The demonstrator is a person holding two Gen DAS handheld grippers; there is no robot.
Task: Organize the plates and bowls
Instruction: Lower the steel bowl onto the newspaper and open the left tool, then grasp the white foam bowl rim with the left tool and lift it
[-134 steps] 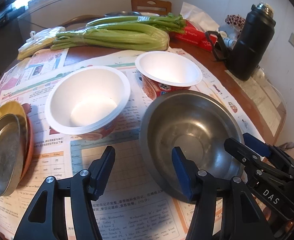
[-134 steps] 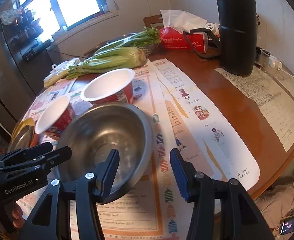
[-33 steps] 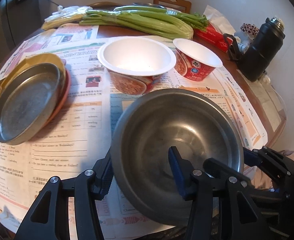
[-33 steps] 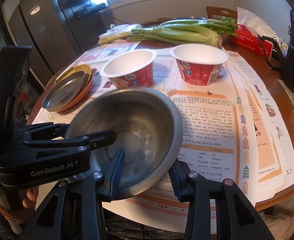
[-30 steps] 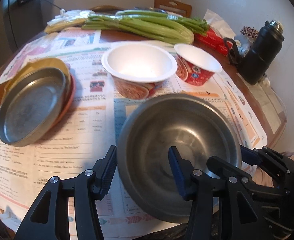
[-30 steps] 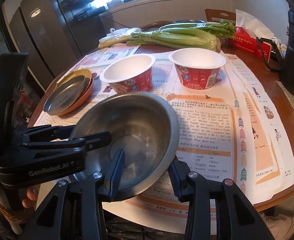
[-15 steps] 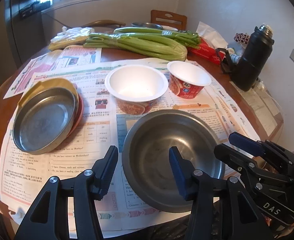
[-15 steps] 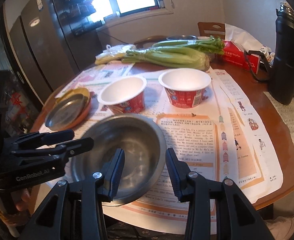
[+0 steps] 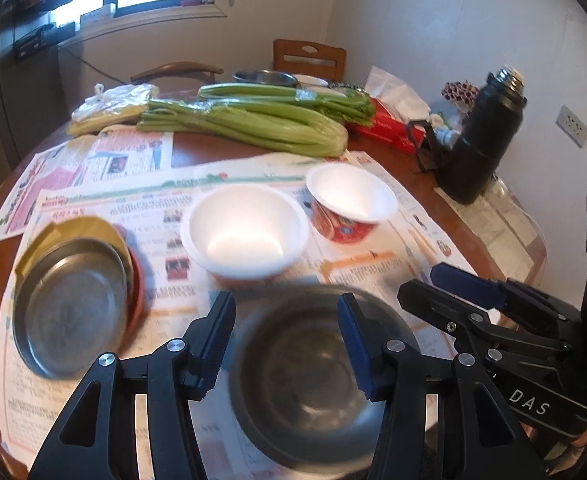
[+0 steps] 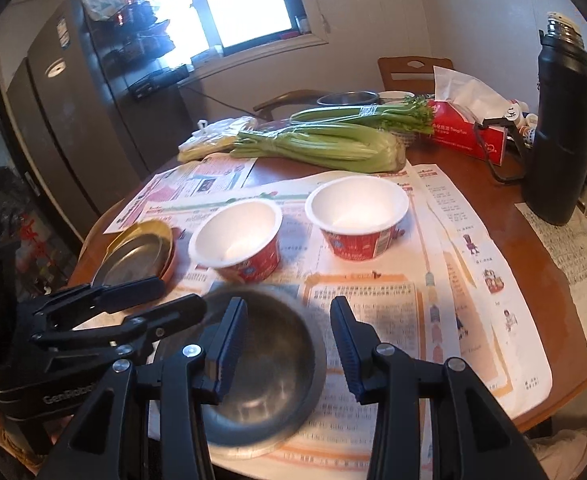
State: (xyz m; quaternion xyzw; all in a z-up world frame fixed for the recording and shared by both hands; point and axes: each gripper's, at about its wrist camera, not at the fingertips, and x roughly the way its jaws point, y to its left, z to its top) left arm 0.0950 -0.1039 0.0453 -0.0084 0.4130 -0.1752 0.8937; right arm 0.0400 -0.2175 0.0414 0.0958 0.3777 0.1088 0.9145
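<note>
A round wooden surface spread with newspaper fills a kitchen corner. The left hand-held gripper and right hand-held gripper hang side by side with their jaws narrowly apart, clamping nothing. Just below both sits the steel bowl, at the near edge. Beyond it, the left paper bowl lies straight ahead of the left hand-held gripper, and the right paper bowl is further right. The stacked plates lie to the left, likely easier for the left one.
</note>
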